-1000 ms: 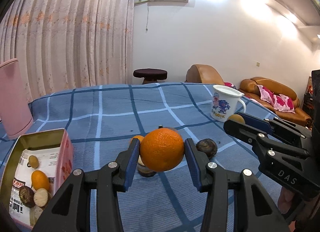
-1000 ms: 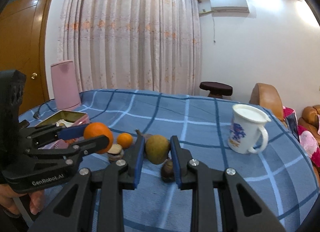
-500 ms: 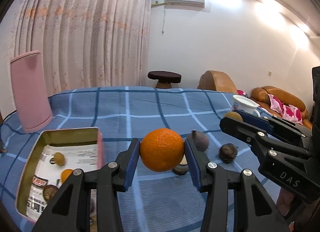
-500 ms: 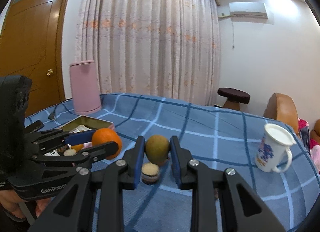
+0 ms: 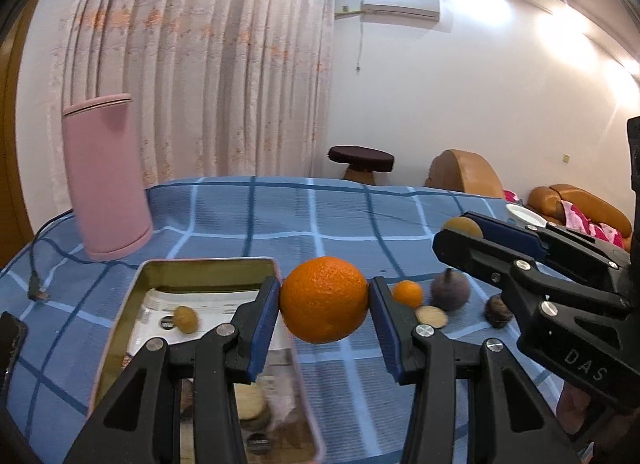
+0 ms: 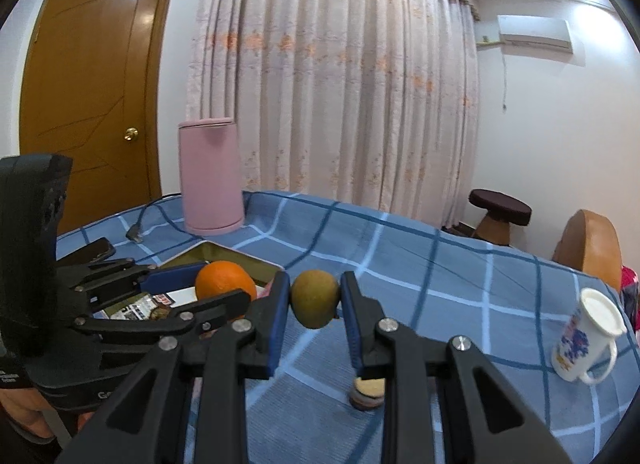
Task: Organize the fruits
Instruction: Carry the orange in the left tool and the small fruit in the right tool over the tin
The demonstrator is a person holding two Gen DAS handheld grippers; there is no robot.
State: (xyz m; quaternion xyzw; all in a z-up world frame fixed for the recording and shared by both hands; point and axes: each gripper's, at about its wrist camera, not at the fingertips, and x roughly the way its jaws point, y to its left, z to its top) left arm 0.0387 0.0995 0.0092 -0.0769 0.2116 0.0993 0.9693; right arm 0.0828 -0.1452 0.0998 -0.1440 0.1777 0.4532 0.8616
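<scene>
Fruit is up in the air in both grippers over a table spread with a blue checked cloth (image 5: 340,215). The left gripper (image 5: 324,310) has its blue-padded jaws closed partway on a large round orange (image 5: 324,300), pads pressed to either side of it; the orange hangs above the cloth just off the right edge of an open rectangular metal tin with a pinkish outer wall (image 5: 132,296). The right gripper (image 6: 315,302) pinches a smaller greenish-brown oval fruit (image 6: 315,298) the same way, held above the cloth to the right of the tin and of the orange.

Inside the tin there is a printed paper liner, a small brownish-yellow fruit (image 5: 185,318) toward its far end, and some pale round pieces at the near end, blurred and half hidden behind the left gripper's frame.

On the cloth to the right of the tin lie a small orange tangerine (image 5: 407,294), a dusky purple pear-shaped fruit with a stem (image 5: 450,290), a halved fruit showing a pale cut face (image 5: 431,316), and a dark wrinkled round fruit (image 5: 498,310). Beyond the tin's far left corner stands a tall pink cylindrical container (image 5: 106,179), with a dark cable (image 5: 38,252) trailing beside it. Well to the right of the tin, a white mug with a blue cartoon print (image 6: 586,338) stands near the table's edge.
</scene>
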